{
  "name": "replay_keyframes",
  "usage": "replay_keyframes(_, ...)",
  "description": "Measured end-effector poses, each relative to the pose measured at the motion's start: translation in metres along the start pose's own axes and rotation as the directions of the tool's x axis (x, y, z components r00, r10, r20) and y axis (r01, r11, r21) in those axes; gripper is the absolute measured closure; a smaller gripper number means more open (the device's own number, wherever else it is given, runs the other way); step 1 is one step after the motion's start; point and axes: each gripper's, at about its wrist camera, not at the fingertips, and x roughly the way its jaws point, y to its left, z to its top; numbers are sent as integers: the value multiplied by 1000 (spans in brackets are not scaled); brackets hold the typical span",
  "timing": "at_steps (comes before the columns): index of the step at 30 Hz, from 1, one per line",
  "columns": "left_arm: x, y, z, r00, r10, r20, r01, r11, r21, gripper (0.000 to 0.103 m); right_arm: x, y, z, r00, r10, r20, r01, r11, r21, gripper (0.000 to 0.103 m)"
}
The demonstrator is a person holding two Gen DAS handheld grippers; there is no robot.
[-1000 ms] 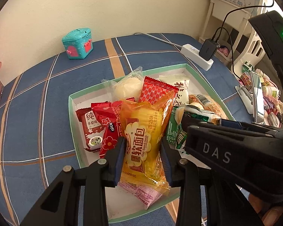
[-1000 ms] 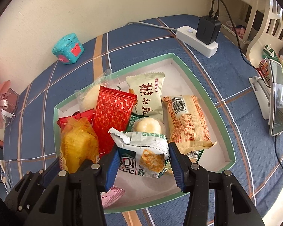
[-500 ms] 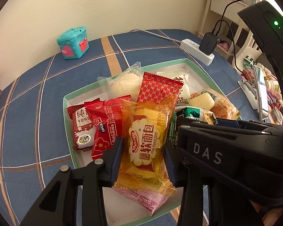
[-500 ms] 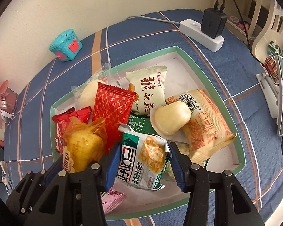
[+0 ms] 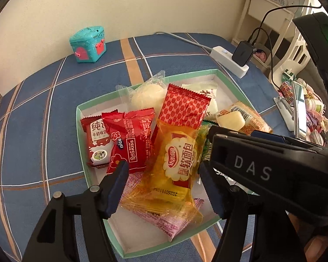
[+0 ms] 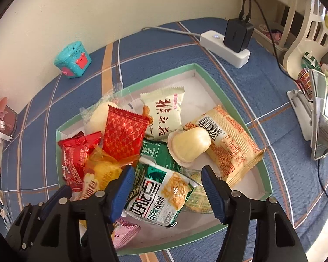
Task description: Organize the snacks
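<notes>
So, both grippers are letting go over the box right now and here's what I'd worry about. My left gripper [image 5: 161, 187] has its jaws opening, with the orange see-through soft-bread packet [image 5: 175, 168] between them, and the pads look clear of it on both sides. That packet isn't flat: it leans on the shiny red "nice kiss" pouch [image 5: 130, 142] and lies over a pink wrapper [image 5: 164, 220] near the front wall of the white cardboard box with the mint-green rim [image 5: 82, 135]. I reckon it could slide forward and hang over the rim if I catch it when I lift off.

The right gripper [image 6: 167, 191] is opening too, straddling the green-and-white crispy-snack bag [image 6: 159, 194], pads apart from it as far as I can tell. That bag sits on other packets, with a pale round bun in clear film [image 6: 189, 145] just beyond, perched against the orange barcode-printed packet [image 6: 227, 139]. The bun looks like the wobbly one; a nudge might roll it.

Other risk: the two grippers are right beside each other, so pulling back carelessly could knock them together, or drag a crinkly wrapper edge out.

Outside the box, the blue checked cloth on the surface [image 6: 240, 87] carries a white power strip with a black charger [image 6: 227, 45] and a teal toy box [image 6: 73, 60], both well apart from this.
</notes>
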Motion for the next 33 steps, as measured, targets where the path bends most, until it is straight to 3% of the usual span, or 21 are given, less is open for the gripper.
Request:
replay_keyframes(5,-13,3,3,1000,7,3,-7,1000,-10,34,-15,-1,2,999,10,47,-10,1000,9,34)
replay_keyframes(9,-20,16,4,998,63,10,-63,998,-27,34,-25,-3,3,997,14,77,-15,1000,18,34)
replay_keyframes(13,-22,42,4,995,100,12,-98,989,-115,34,-28,-2,3,996,15,87,-17,1000,17,34)
replay_keyframes(15,-24,52,4,993,121,15,-117,981,-153,24,-28,0,3,996,14,85,-15,1000,9,34)
replay_keyframes(21,-30,76,3,983,177,44,-164,965,-206,13,-29,15,-1,997,16,81,-12,999,-48,34)
replay_keyframes(26,-34,92,0,975,215,52,-197,949,-245,12,-31,28,-5,996,35,85,-27,995,-95,18)
replay_keyframes(28,-35,98,-1,972,229,54,-208,942,-262,3,-32,31,-6,995,32,93,-22,993,-112,12)
replay_keyframes(31,-37,104,-2,972,230,53,-208,939,-276,2,-32,36,-8,994,32,103,-18,991,-135,0)
replay_keyframes(33,-38,107,-2,973,226,50,-202,937,-286,2,-34,38,-8,993,34,113,-17,989,-147,0)
